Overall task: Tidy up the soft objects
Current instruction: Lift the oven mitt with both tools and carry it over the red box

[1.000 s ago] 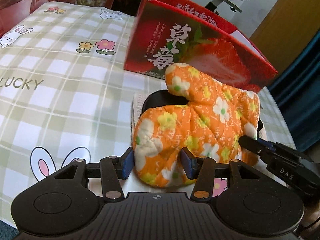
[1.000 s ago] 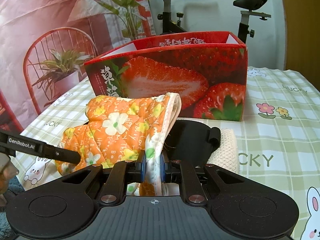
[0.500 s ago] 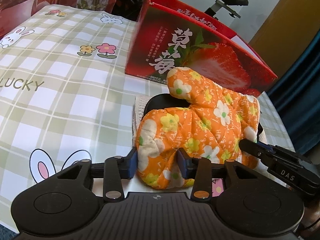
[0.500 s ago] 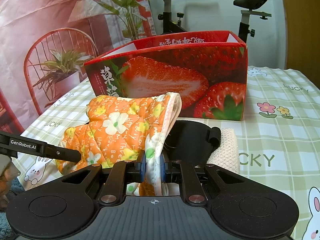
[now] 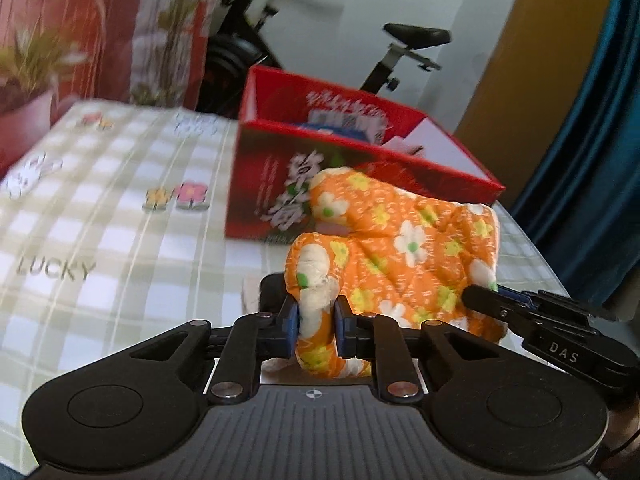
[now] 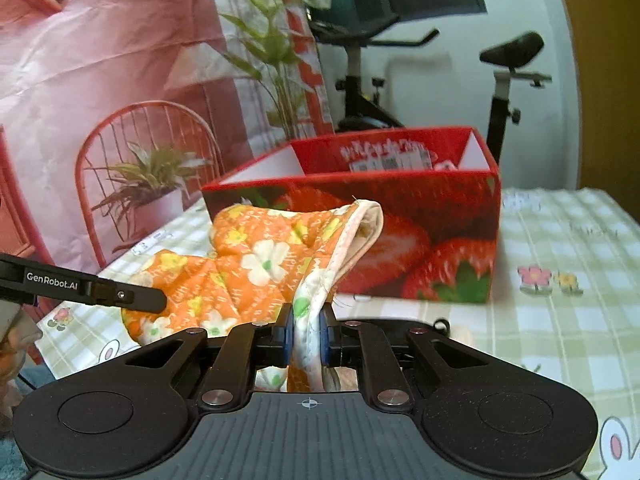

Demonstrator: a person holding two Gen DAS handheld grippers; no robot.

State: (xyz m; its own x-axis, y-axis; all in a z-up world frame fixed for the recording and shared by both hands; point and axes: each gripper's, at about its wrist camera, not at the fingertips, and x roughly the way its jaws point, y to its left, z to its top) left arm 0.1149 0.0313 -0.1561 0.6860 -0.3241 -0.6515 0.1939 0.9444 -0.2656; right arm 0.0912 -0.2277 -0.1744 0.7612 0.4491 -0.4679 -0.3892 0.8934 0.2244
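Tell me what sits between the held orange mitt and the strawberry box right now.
Nothing stands there. In the right wrist view only bare checked tablecloth separates the oven mitt from the strawberry box; the left wrist view shows the same.

left wrist: close, facing down-forward | right wrist: same | shared: oven mitt [image 5: 400,248], red box [image 6: 420,216]

The dark item [image 5: 272,292] beneath the orange flower-printed quilted oven mitt [image 5: 400,248] is mostly covered and cannot be identified. The contents of the red strawberry-printed cardboard box [image 6: 440,248] are blurred. The green checked tablecloth [image 5: 100,240] is smeared by motion blur.
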